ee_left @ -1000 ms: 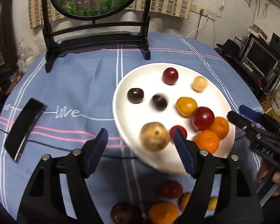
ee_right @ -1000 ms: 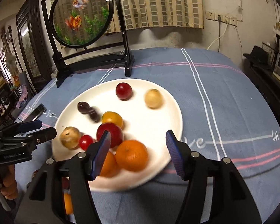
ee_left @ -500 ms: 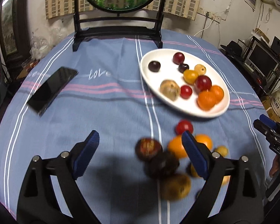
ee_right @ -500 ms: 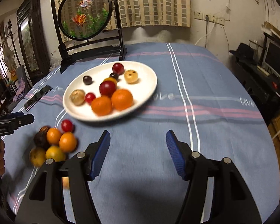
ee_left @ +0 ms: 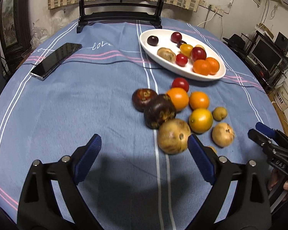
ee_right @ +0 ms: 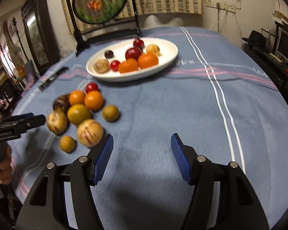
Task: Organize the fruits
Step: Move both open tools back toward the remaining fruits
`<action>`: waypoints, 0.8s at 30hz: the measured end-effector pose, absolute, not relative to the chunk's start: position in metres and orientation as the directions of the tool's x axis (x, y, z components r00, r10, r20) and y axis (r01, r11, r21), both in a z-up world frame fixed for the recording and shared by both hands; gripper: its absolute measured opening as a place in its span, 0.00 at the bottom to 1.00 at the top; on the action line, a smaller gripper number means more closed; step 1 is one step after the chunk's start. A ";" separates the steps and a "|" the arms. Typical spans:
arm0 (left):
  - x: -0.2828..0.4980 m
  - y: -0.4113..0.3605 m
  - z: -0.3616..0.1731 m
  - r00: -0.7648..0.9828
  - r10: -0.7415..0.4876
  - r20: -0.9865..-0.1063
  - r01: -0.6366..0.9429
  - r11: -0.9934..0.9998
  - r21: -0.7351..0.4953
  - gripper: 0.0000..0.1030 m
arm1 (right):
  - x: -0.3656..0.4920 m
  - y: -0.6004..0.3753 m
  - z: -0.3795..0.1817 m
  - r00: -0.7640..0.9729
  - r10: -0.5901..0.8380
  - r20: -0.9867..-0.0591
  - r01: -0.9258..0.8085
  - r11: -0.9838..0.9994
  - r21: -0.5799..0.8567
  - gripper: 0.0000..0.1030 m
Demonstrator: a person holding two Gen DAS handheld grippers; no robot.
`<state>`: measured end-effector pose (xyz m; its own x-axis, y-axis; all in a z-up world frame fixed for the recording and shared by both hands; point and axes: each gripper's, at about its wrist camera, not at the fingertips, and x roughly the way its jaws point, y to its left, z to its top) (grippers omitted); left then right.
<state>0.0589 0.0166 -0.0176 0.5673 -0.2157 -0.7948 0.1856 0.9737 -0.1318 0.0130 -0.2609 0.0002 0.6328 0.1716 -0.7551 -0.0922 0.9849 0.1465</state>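
Tongs: both pulled back from plate [ee_left: 182, 72] to loose fruit pile [ee_left: 178, 111]; left tongs [ee_left: 144, 153] wide, empty; right tongs [ee_right: 142, 153] half-open, empty. Next pick pending.

One white plate [ee_left: 219, 74] carries nine fruits [ee_left: 198, 53]. About eleven loose fruits [ee_left: 177, 98] lie on the cloth; blur and the gripper finger make that count uncertain. One phone [ee_left: 55, 60]. One round framed screen [ee_right: 100, 2]. Two grippers, left [ee_left: 145, 158] and right [ee_right: 142, 156].

Loose fruit cluster [ee_left: 178, 113] on blue cloth, just beside fruit-filled white plate [ee_left: 155, 54].
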 end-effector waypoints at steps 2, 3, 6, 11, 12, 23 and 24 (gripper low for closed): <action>0.055 0.015 -0.019 0.569 -0.216 -0.794 0.188 0.973 -0.130 0.90 | 0.012 -0.258 -0.001 0.629 0.190 -0.754 -0.101 0.981 0.163 0.62; 0.055 0.014 -0.020 0.567 -0.216 -0.795 0.191 0.973 -0.129 0.90 | 0.011 -0.255 -0.001 0.630 0.194 -0.752 -0.108 0.981 0.162 0.62; 0.054 0.010 -0.023 0.559 -0.219 -0.799 0.202 0.971 -0.124 0.90 | 0.011 -0.252 -0.004 0.621 0.212 -0.754 -0.126 0.977 0.171 0.62; 0.056 -0.001 -0.029 0.537 -0.232 -0.811 0.233 0.965 -0.122 0.90 | 0.016 -0.262 -0.013 0.581 0.264 -0.770 -0.102 0.962 0.253 0.62; 0.056 -0.002 -0.031 0.531 -0.235 -0.814 0.237 0.964 -0.124 0.90 | 0.016 -0.265 -0.014 0.579 0.275 -0.768 -0.096 0.958 0.270 0.62; 0.070 -0.016 -0.044 0.510 -0.200 -0.836 0.223 0.970 -0.096 0.79 | 0.014 -0.266 -0.014 0.575 0.302 -0.761 -0.104 0.949 0.298 0.62; 0.071 -0.016 -0.043 0.515 -0.197 -0.834 0.224 0.970 -0.091 0.75 | 0.014 -0.266 -0.014 0.575 0.301 -0.761 -0.104 0.949 0.297 0.62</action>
